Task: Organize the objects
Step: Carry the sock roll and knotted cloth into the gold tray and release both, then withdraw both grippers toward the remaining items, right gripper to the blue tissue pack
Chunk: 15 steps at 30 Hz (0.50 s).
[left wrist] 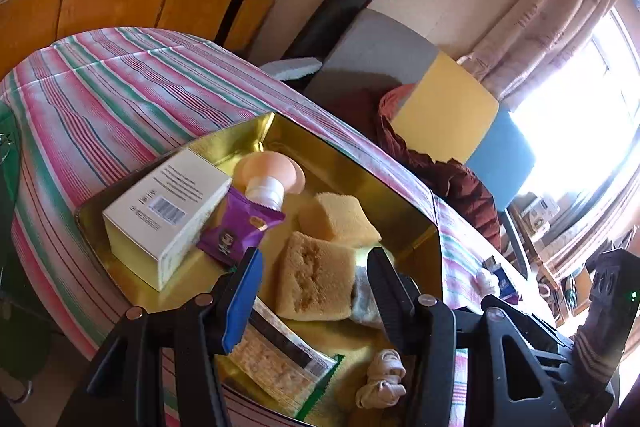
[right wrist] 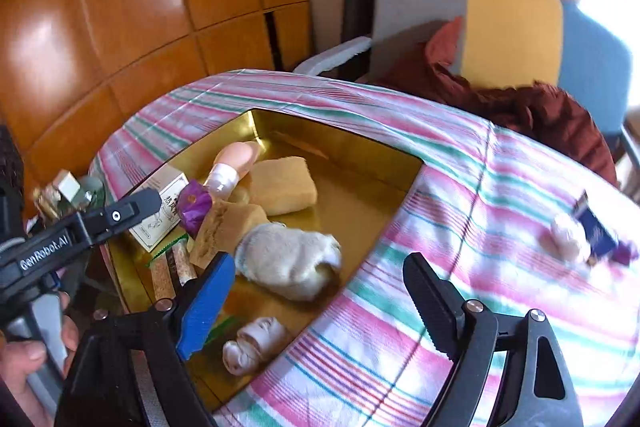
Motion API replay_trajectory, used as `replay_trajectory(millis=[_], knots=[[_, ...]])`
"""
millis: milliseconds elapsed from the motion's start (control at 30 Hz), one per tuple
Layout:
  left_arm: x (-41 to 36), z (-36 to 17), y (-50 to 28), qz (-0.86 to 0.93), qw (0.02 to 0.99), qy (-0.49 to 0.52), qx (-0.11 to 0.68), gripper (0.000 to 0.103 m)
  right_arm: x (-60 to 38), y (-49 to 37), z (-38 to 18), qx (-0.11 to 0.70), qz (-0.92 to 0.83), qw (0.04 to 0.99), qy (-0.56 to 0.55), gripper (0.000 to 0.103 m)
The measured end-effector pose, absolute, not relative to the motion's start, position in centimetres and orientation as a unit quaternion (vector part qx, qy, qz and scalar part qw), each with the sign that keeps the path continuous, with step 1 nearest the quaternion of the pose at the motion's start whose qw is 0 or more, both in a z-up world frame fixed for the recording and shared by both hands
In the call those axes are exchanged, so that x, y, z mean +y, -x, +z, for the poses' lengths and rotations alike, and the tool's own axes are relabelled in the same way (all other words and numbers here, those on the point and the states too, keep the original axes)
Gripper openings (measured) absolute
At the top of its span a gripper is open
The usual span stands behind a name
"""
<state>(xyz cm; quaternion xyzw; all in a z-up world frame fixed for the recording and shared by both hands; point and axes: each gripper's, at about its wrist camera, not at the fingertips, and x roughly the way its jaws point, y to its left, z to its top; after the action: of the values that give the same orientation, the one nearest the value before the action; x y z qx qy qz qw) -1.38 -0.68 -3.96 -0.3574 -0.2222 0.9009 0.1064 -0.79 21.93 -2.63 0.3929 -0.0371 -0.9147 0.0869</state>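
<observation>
My left gripper (left wrist: 316,267) hangs with fingers apart over the gold tray (right wrist: 360,195); my right gripper (right wrist: 320,281) is also apart, holding nothing. I see the grey sock (right wrist: 290,259) lying in the tray, its long axis across, beside two sponges (right wrist: 282,185).

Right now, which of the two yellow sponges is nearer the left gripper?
The pitted, torn-looking sponge, lying between the left gripper's open fingers. The smoother sponge sits farther back in the gold tray, toward the peach bottle.
</observation>
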Motion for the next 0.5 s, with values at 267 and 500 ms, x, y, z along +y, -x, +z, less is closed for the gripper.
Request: replay_trajectory(millis=[267,500], knots=[[1.7,-4.1,1.0,0.897,0.150,0.369,-0.192,0.055,24.4,-0.4,-4.1,-0.086,-0.903,0.064,-0.417,0.087],[3.8,-3.5,0.0,0.901,0.178,0.362,-0.160,0.055,26.7,-1.6,-5.7,-0.102,-0.896,0.043,-0.430,0.087]])
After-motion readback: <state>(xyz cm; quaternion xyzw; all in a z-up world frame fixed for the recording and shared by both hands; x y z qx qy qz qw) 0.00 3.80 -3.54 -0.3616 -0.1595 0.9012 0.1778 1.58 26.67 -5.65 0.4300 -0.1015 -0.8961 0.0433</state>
